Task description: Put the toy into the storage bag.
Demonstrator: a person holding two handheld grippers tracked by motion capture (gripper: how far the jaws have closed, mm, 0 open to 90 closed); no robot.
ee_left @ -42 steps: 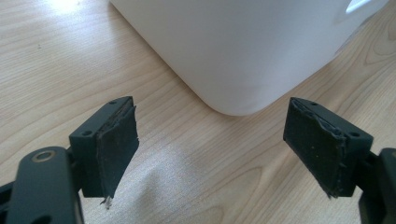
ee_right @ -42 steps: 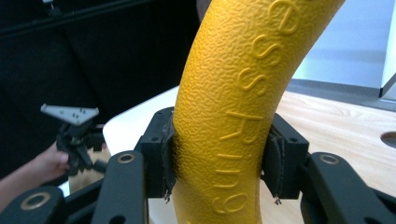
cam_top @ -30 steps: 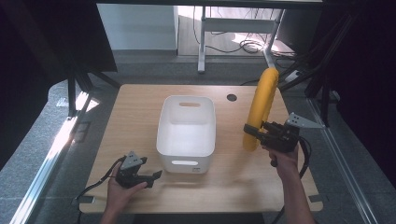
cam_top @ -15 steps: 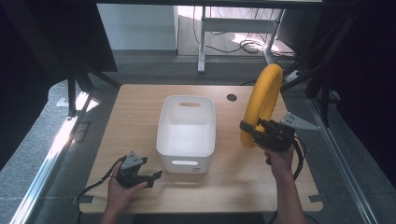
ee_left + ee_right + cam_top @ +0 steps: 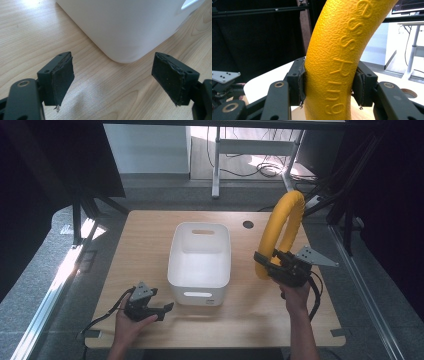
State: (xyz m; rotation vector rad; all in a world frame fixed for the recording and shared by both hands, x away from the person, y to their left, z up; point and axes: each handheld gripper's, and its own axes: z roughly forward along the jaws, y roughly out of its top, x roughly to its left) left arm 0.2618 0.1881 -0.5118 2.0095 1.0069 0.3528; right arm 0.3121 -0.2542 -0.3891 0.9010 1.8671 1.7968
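Note:
My right gripper (image 5: 263, 263) is shut on a thick yellow ring (image 5: 280, 222) with a pebbled skin and raised letters. It holds the ring upright above the table's right half, just right of the white bin (image 5: 174, 251). In the right gripper view both pads press the ring (image 5: 337, 47) from either side, gripper (image 5: 329, 87). The bin is a rounded plastic tub with handle slots and looks empty. My left gripper (image 5: 166, 309) rests open on the wood near the bin's front left corner. In the left gripper view its jaws (image 5: 113, 80) stand wide with nothing between them, facing the bin's wall (image 5: 130, 27).
The wooden table (image 5: 150, 230) has a round cable hole (image 5: 248, 224) behind the bin. Dark stands and frames flank both sides. A desk frame with cables (image 5: 260, 167) stands on the floor beyond the far edge. Bare wood lies left of the bin.
The ring has turned in my right gripper, from edge-on like a stick to showing its arch. My right hand has shifted slightly toward the bin. The left gripper has stayed put.

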